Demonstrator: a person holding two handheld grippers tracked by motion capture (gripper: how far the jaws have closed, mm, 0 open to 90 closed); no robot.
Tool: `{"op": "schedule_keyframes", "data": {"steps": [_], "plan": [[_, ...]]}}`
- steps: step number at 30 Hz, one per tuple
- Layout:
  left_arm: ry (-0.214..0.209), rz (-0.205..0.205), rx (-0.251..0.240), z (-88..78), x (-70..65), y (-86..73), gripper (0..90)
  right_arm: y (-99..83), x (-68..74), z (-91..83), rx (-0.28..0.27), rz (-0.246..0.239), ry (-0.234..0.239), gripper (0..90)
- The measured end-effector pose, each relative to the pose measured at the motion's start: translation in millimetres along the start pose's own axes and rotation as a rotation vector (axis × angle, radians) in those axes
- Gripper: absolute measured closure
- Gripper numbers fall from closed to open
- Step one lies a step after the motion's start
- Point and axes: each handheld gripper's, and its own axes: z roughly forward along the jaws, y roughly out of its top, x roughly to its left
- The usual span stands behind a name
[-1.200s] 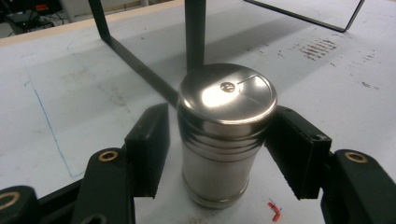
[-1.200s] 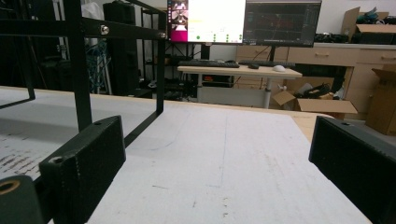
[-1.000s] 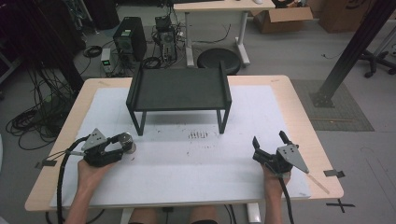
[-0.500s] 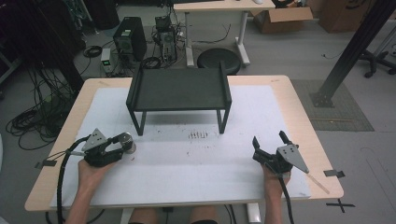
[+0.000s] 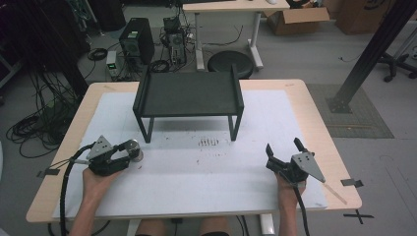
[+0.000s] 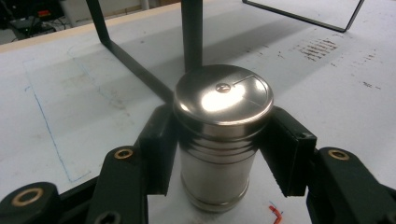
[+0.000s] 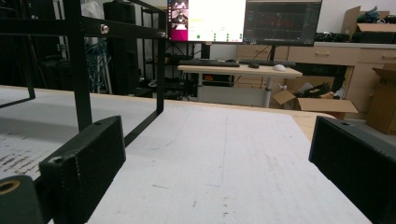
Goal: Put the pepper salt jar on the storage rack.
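A shiny steel canister (image 6: pixel 219 135) with a round lid stands upright on the white mat at the near left (image 5: pixel 134 148). My left gripper (image 5: pixel 129 153) is shut on it, with one black pad (image 6: pixel 161 144) pressed on each side of its body. My right gripper (image 5: pixel 282 146) rests at the near right of the mat. Its jaws stand wide open with nothing between them, and bare mat shows in the gap (image 7: pixel 219 158).
A black metal shelf stand (image 5: pixel 189 93) stands on four legs at the back middle of the table. One leg (image 6: pixel 192 32) rises just behind the canister. A patch of dark marks (image 5: pixel 209 142) lies on the mat (image 5: pixel 196 182) in front of the stand. Desks, monitors and boxes stand beyond the table.
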Motion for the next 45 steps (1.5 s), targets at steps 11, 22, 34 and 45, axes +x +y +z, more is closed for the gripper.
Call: {"op": "schedule_keyframes", "data": {"steps": [11,22,34,45], "plan": [[0.004,0.010,0.000,-1.3,-1.4,0.3,49.2,0.1,0.0,0.3,0.003,0.000,0.000,3.3],[-0.006,0.028,-0.005,-11.5,-7.0,11.9,49.2,0.2,0.3,0.6,0.006,-0.001,-0.001,3.4],[-0.060,0.058,-0.004,-20.0,-22.5,40.9,49.2,0.2,0.0,0.5,0.005,0.000,-0.002,3.3],[-0.097,0.048,-0.027,-26.5,-33.6,76.2,49.2,0.1,0.0,0.3,0.003,0.002,-0.001,3.4]]}}
